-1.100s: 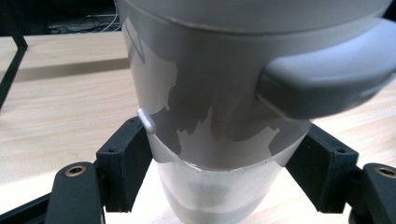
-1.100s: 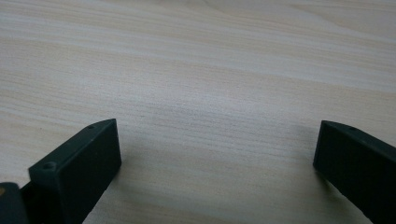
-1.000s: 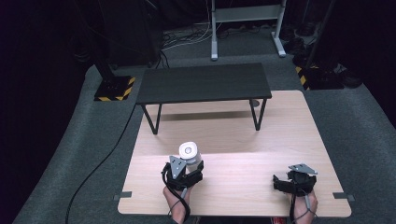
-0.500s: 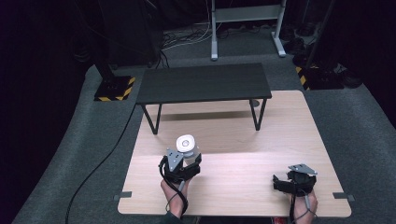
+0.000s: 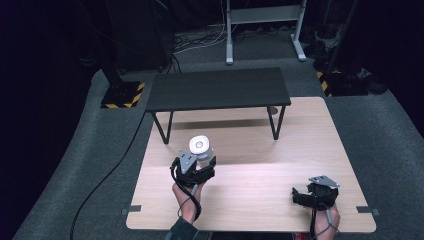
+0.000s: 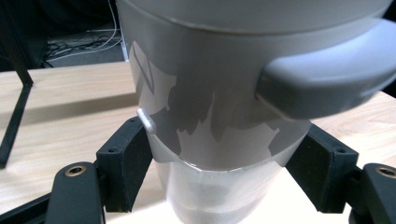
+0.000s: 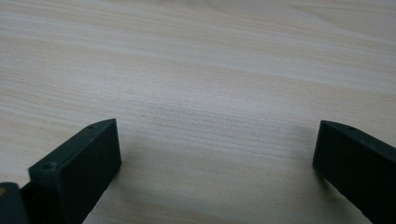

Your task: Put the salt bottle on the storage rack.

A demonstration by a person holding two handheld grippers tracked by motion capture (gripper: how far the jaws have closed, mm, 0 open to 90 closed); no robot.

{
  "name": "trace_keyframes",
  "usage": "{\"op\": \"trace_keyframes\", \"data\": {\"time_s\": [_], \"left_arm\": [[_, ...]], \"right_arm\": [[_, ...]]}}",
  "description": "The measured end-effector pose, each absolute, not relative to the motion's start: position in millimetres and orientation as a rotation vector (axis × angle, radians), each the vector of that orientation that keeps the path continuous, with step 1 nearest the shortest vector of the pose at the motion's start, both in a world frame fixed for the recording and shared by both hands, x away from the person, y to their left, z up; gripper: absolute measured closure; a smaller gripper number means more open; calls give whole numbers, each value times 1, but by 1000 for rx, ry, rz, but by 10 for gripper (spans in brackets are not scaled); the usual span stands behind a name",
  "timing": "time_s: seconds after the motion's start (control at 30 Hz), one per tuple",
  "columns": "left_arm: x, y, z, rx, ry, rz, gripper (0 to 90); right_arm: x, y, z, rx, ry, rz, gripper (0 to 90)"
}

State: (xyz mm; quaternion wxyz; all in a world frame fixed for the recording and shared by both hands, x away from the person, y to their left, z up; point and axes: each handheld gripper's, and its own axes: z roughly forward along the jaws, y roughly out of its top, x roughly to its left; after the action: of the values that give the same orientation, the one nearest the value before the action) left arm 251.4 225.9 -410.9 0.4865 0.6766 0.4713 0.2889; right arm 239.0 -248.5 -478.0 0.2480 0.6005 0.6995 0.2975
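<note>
Pale wood grain fills the table [image 5: 260, 150], where a person seated at its six o'clock edge works a black gripper in each hand. The left gripper [image 5: 196, 167] is clamped on a white cup [image 5: 200, 148] with a grey lid, its jaws pressing the cup's translucent body from both sides just under the lid's skirt. In the left gripper view the cup [image 6: 224, 121] stands upright between the two black pads, a grey tab on the lid jutting toward three o'clock. The cup sits left of the table's centre, toward seven o'clock, in front of a low black bench [image 5: 217, 90] that spans the twelve o'clock half of the table on thin legs. The right gripper [image 5: 316, 194] rests near the five o'clock corner, well apart from the cup, with its jaws standing wide apart over bare wood; the right gripper view shows nothing between them but the tabletop [image 7: 201, 93]. A black cable [image 5: 107, 175] runs over the grey carpet off the table's nine o'clock side.
</note>
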Motion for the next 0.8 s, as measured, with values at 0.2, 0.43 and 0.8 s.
{"op": "trace_keyframes", "data": {"time_s": [0.2,0.43,0.8], "left_arm": [[261,231,-403,1633,1136,701,266],[272,236,-393,1623,1128,702,266],[285,242,-374,1615,1116,716,266]], "right_arm": [[239,-248,-478,1635,1907,809,0],[239,-249,-478,1637,1907,811,0],[239,-248,-478,1636,1907,809,0]]}}
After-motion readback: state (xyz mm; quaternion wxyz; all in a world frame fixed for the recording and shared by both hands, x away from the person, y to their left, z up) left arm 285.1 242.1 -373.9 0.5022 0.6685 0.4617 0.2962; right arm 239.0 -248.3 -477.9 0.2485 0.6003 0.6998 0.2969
